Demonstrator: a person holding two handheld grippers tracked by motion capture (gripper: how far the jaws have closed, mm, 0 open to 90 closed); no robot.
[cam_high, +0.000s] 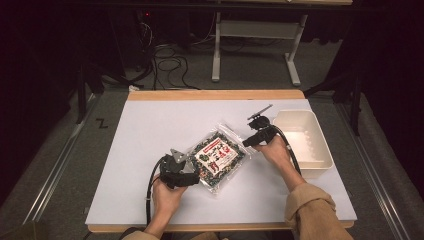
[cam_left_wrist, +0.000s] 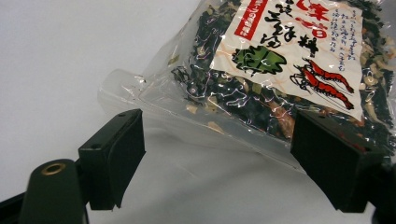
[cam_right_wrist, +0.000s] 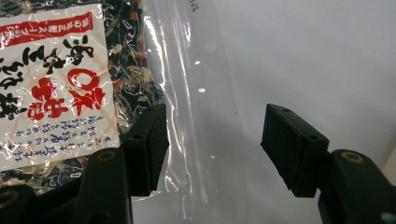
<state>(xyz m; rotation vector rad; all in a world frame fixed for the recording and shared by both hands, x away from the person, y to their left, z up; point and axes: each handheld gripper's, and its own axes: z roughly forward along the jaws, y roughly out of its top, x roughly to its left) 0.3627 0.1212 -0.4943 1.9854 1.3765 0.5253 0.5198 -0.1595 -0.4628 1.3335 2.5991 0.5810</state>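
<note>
Clear bag (cam_high: 218, 157) — white label, red-black Japanese writing, shrimp drawing

A packet (cam_high: 217, 156) lies mid-table (cam_high: 150, 130), with a tub (cam_high: 320, 165) to its right.

- Left gripper (cam_high: 192, 165), gripped in the left hand (cam_high: 167, 192), sits at the near-left corner of the bag (cam_high: 217, 156), jaws standing wide apart.
- Right gripper (cam_high: 248, 142), in the right hand (cam_high: 274, 150), sits at the bag's far-right edge, jaws spread wide, pads (cam_right_wrist: 149, 140) off the plastic.
</note>
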